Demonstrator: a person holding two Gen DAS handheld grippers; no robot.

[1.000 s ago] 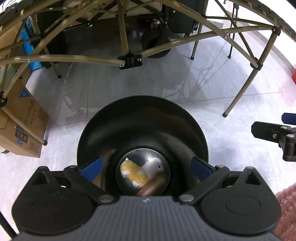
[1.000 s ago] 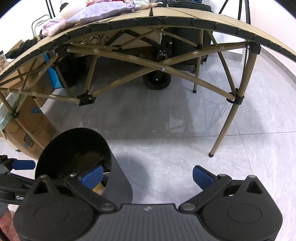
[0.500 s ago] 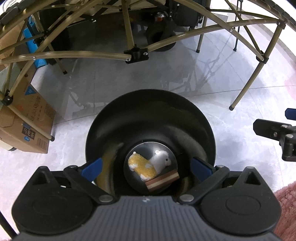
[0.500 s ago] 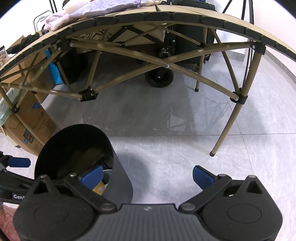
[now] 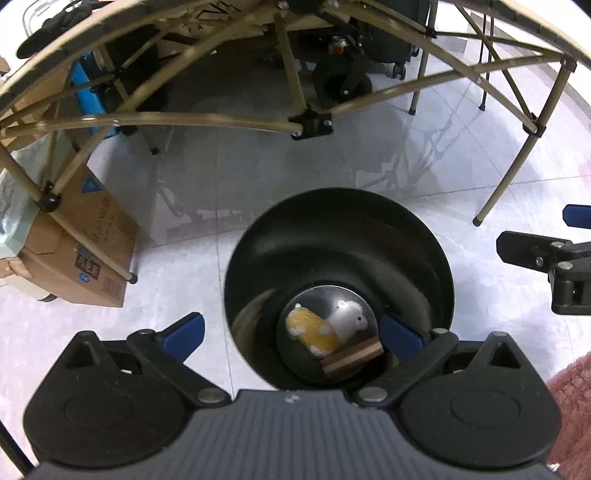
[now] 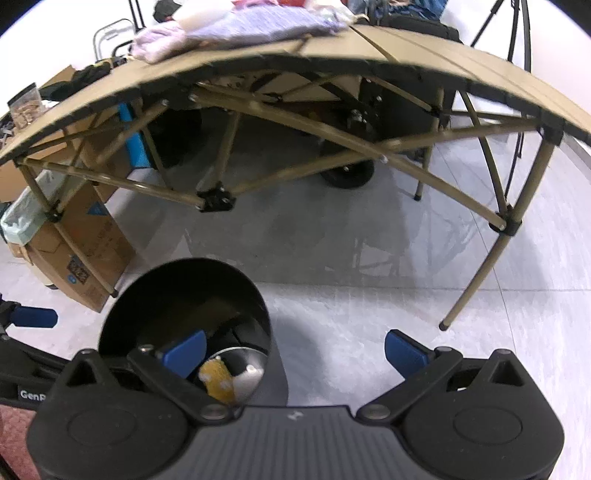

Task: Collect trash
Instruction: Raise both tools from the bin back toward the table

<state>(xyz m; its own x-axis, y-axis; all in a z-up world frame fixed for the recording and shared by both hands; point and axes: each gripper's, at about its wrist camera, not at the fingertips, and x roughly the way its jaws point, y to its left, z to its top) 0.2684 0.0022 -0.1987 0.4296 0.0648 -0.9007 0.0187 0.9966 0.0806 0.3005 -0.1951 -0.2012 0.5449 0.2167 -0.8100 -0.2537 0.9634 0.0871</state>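
Under me is a pale, glossy tiled floor (image 5: 258, 177). A black round bin (image 5: 413, 236) stands upright on it, and on the bin's bottom lie a yellow-and-white plush toy (image 5: 321, 328) and a striped brown block (image 5: 351, 360), touching each other. A cardboard box (image 5: 85, 254) sits on the tiles to my left, against the leg of a tan folding table (image 6: 424, 62). That tabletop carries what I take to be a heap of pale purple cloth (image 6: 236, 29), though it is blurred.

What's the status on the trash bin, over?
Left gripper open, empty, above the black bin. Right gripper open, empty, beside it. Plush toy and striped block at the bottom. Nothing in the way.
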